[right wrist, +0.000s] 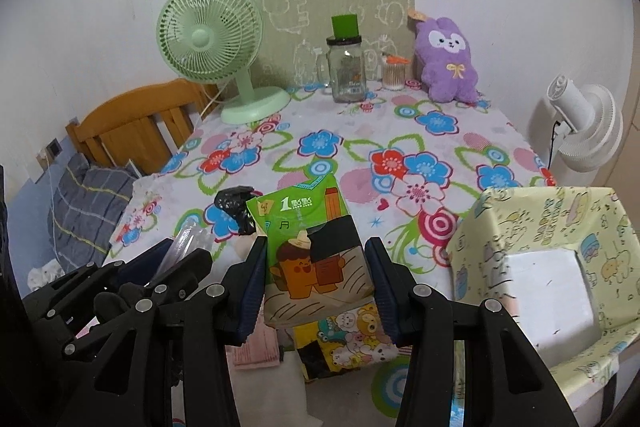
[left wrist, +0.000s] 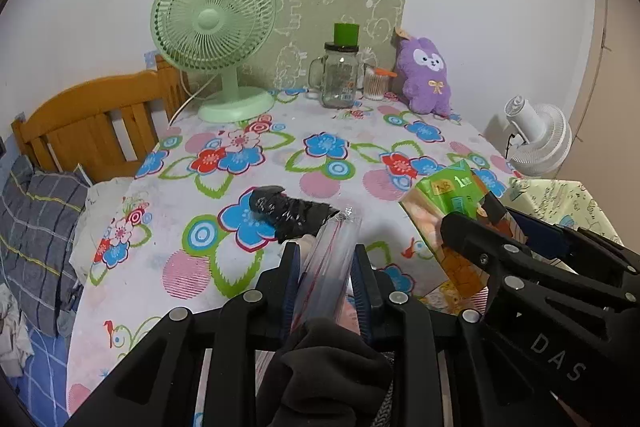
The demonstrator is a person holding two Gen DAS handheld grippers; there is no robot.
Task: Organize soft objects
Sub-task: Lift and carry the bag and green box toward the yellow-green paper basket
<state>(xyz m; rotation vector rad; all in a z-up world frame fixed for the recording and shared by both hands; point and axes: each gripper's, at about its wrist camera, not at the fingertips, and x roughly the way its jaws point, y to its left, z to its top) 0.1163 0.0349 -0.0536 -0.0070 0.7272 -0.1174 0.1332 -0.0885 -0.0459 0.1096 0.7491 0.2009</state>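
Clamped in my left gripper (left wrist: 326, 259): a crinkly clear plastic bag (left wrist: 332, 247). My right gripper (right wrist: 316, 267) pinches a glossy, soft tissue pack (right wrist: 312, 247) above the floral tablecloth (right wrist: 400, 163).

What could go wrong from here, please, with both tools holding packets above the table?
The left tool pinches a slick clear plastic packet by its edge; it could slide out. The right tool grips the green tissue pack with most of it jutting forward, so it may tilt or drop before reaching the open box.
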